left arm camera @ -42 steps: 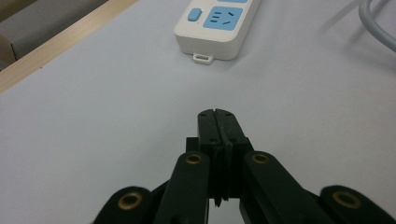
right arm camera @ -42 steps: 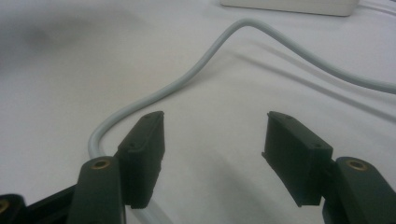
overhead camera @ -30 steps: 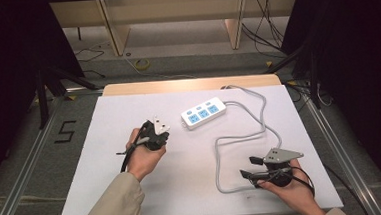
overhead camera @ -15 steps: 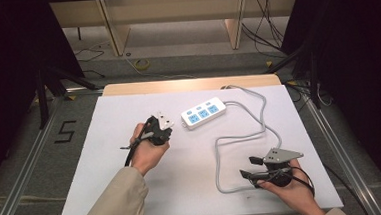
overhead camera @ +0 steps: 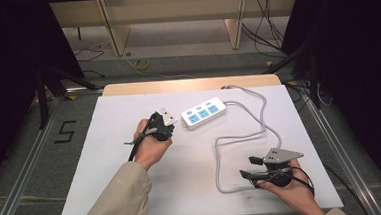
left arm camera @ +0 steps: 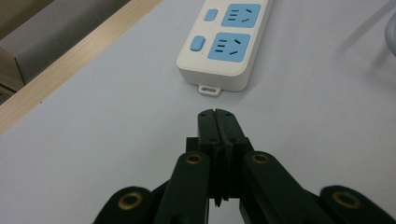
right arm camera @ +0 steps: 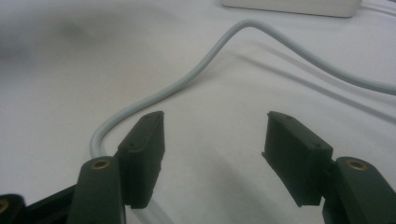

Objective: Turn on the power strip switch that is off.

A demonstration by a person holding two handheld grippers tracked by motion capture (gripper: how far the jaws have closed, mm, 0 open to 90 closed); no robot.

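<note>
- White table top (overhead camera: 113, 192): rectangular, with a bare wooden strip along its far edge; it carries every item below.
- Grey cable (overhead camera: 240, 139): runs from the far end of the strip, loops out toward the right edge, doubles back to mid-table and descends to the near edge; in the right gripper view the cable (right arm camera: 196, 74) curves past the left jaw and passes beneath it.
- White power strip (overhead camera: 204, 112): lies flat in the far middle of the table, set at a slant; three blue socket faces on top, each with a small blue switch beside it; in the left gripper view the power strip (left arm camera: 224, 42) sits just ahead of the jaw tips, apart from them, its end tab facing the jaws.
- Left gripper (overhead camera: 165, 120): held in the left hand, just left of the strip; jaws clenched together, nothing between them.
- Right gripper (overhead camera: 250, 167): held in the right hand near the front right corner, beside the cable's lower loop; jaws released and wide, nothing gripped.
</note>
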